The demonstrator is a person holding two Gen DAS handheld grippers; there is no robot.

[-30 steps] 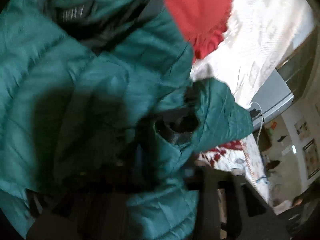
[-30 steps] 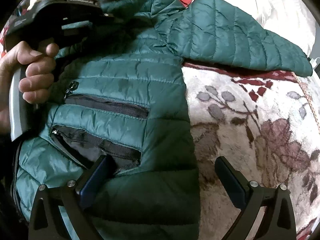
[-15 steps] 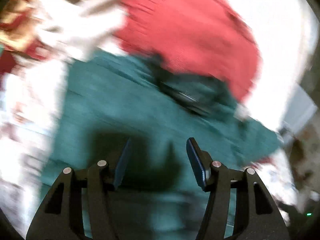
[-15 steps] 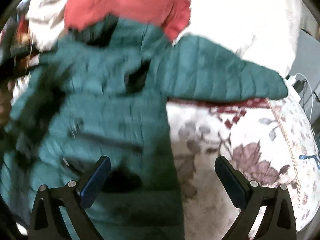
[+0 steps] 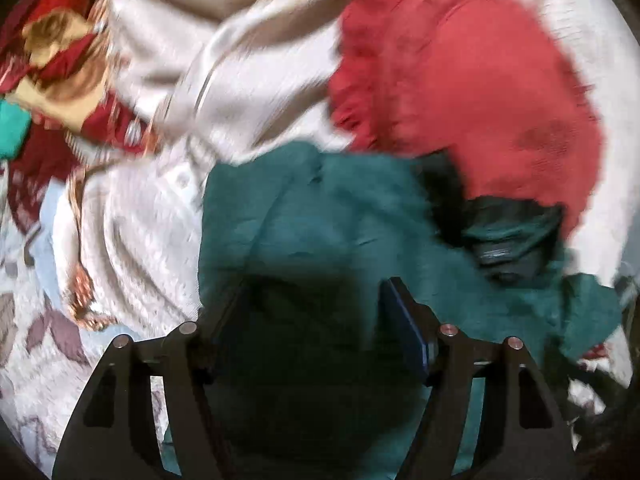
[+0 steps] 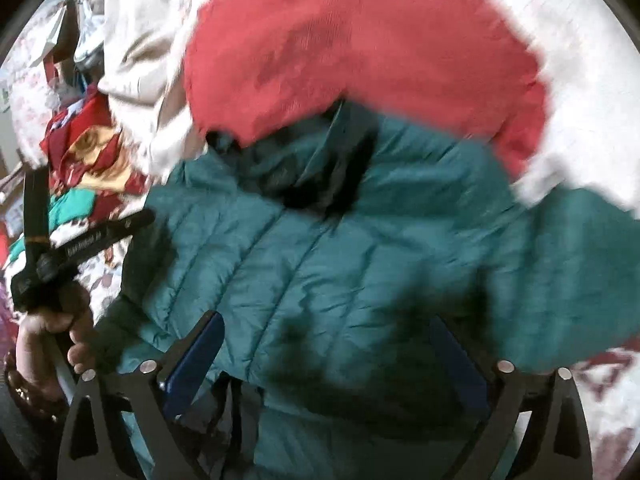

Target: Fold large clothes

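A teal quilted puffer jacket lies spread on the bed, collar with dark lining at the far side and one sleeve stretched to the right. It also shows in the left wrist view. My left gripper is open and empty, hovering over the jacket's left shoulder area. My right gripper is open wide and empty above the jacket's chest. The left gripper and the hand holding it show at the left of the right wrist view. Both views are blurred.
A red garment lies just beyond the collar and also shows in the left wrist view. A cream garment and red-gold patterned cloth lie to the left. The floral bedspread shows around the jacket.
Both grippers have moved up the jacket from its pocket area toward the collar. The left gripper has let go of the teal fabric and now stands open over the shoulder.
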